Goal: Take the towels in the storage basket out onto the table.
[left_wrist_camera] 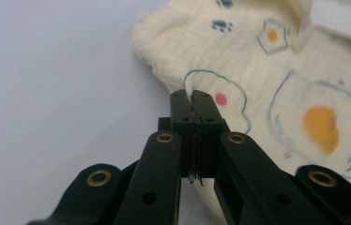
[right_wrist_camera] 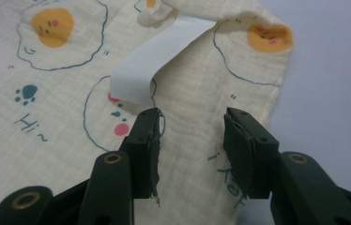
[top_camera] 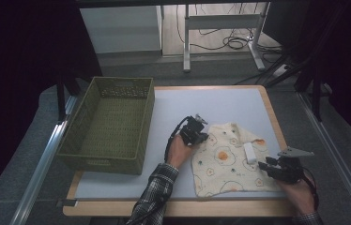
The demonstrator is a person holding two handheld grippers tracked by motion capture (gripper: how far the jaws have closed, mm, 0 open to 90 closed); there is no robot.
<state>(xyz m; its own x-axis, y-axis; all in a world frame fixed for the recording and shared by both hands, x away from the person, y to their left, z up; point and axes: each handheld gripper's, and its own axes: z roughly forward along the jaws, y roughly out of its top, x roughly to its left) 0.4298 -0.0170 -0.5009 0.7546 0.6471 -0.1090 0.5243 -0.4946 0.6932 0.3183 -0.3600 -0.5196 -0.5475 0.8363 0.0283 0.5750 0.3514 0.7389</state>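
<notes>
1. Fingers first: two grippers, one in each of my hands. On my left gripper the jaws are pressed flat together, pinching a fold at the left edge of the cloth; the left gripper view shows the fabric bunched up right at the tips.
2. On my right gripper the jaws stand apart, hovering over the cloth's right part near its edge with fabric lying under the gap, the pads not pressing on it.
3. One basket, green and woven, sits at the table's left, well apart from the cloth.
4. One cloth, cream with fried-egg prints, lies on the pale mat right of centre, between my two grippers.
5. One white tag lies on the cloth; in the right gripper view it curls up just beyond the jaws.
6. Eggs on the cloth: I cannot count them all.
</notes>
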